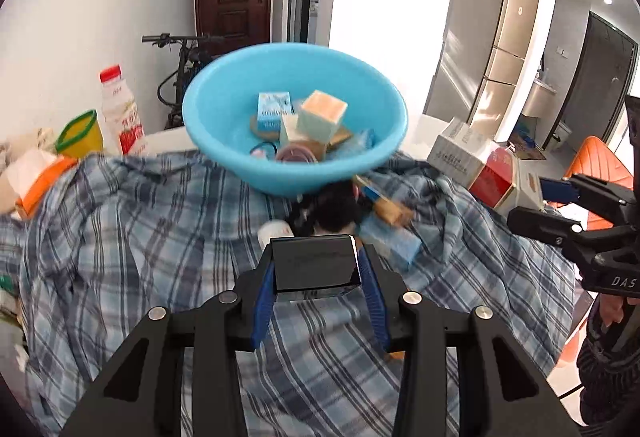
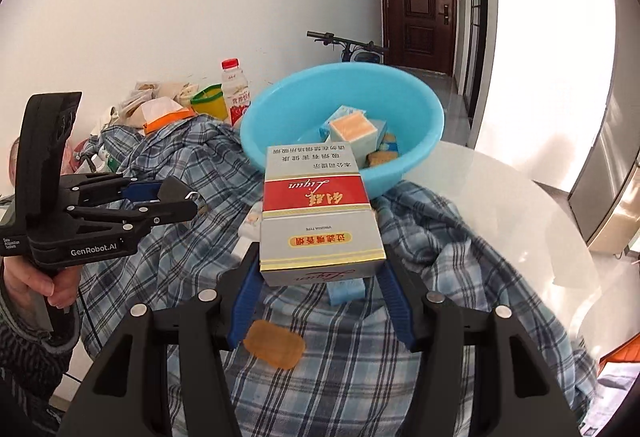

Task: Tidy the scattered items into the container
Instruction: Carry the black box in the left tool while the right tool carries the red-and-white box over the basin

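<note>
My left gripper [image 1: 316,265] is shut on a glossy black box [image 1: 316,261], held above the plaid cloth [image 1: 140,229]. A silver and red cigarette box [image 2: 318,221] sits between the blue pads of my right gripper [image 2: 320,263], which is shut on it. Just beyond both stands the blue basin [image 1: 224,97], with several small boxes and pads inside. A light blue box [image 1: 394,243], a tan pad [image 2: 274,343] and a black fuzzy thing [image 1: 336,213] lie loose on the cloth. Each gripper shows in the other's view: the right gripper [image 1: 528,203] and the left gripper [image 2: 192,203].
A red-capped drink bottle [image 1: 120,113], a yellow cup [image 1: 80,135] and an orange tissue pack [image 1: 40,177] stand at the left by the wall. The white round table [image 2: 500,221] reaches right of the cloth. An orange chair [image 1: 596,165] is at the far right.
</note>
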Demonstrator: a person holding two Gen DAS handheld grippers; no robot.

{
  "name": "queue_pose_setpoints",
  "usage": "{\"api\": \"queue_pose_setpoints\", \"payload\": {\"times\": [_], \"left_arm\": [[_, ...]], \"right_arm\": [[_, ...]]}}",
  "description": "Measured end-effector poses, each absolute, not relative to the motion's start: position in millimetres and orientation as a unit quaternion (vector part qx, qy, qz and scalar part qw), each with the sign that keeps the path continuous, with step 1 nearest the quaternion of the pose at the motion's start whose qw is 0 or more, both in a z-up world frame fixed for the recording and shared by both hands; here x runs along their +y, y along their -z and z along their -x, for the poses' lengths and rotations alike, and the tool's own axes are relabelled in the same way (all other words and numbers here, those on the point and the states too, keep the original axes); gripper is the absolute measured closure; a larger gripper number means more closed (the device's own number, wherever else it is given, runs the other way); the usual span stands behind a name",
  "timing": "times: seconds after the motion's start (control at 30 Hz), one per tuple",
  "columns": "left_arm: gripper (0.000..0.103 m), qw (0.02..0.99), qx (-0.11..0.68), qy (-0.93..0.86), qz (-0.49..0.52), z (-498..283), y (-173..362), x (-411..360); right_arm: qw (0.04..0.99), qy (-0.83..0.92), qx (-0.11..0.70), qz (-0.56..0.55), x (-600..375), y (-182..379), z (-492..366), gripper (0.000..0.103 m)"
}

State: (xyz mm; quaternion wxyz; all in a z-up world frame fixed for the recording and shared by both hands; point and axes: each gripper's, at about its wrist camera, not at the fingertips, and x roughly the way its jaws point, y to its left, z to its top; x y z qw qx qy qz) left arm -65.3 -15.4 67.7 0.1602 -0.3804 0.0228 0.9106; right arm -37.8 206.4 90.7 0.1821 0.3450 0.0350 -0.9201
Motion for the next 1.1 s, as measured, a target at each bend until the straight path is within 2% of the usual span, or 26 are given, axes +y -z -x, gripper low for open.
{"api": "queue_pose_setpoints", "payload": {"times": [0.2, 0.53, 1.1], "left_arm": [[0.061, 0.178, 0.007, -0.911, 0.372, 112, -92, -12], [0.061, 0.144, 0.021, -0.923, 0.356, 200, -114, -10], [0.061, 0.123, 0.002, -0.903, 0.412, 357, -66, 0]], "right_arm": [[0.189, 0.922, 0.0, -0.338, 216, -116, 90, 0.048], [0.178, 0.925, -0.017, -0.334, 217, -136, 166, 0.048], [0.175, 0.905, -0.011, -0.387, 213, -100, 274, 0.048]]}}
